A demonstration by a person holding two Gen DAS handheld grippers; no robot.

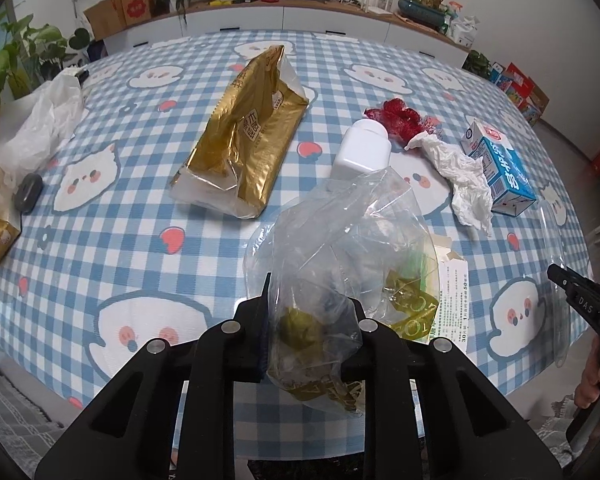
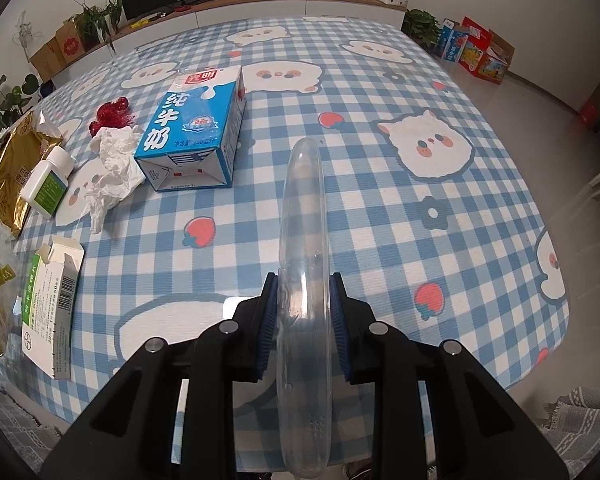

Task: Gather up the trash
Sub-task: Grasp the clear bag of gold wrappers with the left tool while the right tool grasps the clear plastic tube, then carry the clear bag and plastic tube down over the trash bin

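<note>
- The left gripper [image 1: 308, 320] has its jaws closed on a clear plastic bag [image 1: 340, 240], pinching the bag's lower part; gold and green wrappers show through the film.
- The right gripper [image 2: 303, 312] has its jaws clamped on a clear plastic tray [image 2: 302, 216], held on edge so that it rises thin and upright between the blue pads [image 2: 269, 320].
- Landmark: the blue and white milk carton [image 2: 196, 128], lying on its side on the counter [image 2: 380, 200], which wears a blue checked cloth with white cartoon animals and strawberries.
- Touching the carton's left side lies a crumpled white tissue [image 2: 114, 168].
- Just beyond the tissue, up and left of the carton, sits a red crinkled scrap [image 2: 112, 114].
- Left of the carton, past the tissue, a white bottle [image 2: 50, 184] with a green label lies on its side.
- Further left of the carton than the bottle lies a gold foil package [image 1: 244, 136], opened and partly collapsed.
- Near and left of the carton, toward the counter's front edge, lies an opened white and green medicine box [image 2: 54, 300], partly behind the held bag in the left wrist view.
- Far left of the carton, a white plastic bag [image 1: 40, 120] is bunched at the counter's edge, with a dark grey oval object [image 1: 28, 192] beside it.
</note>
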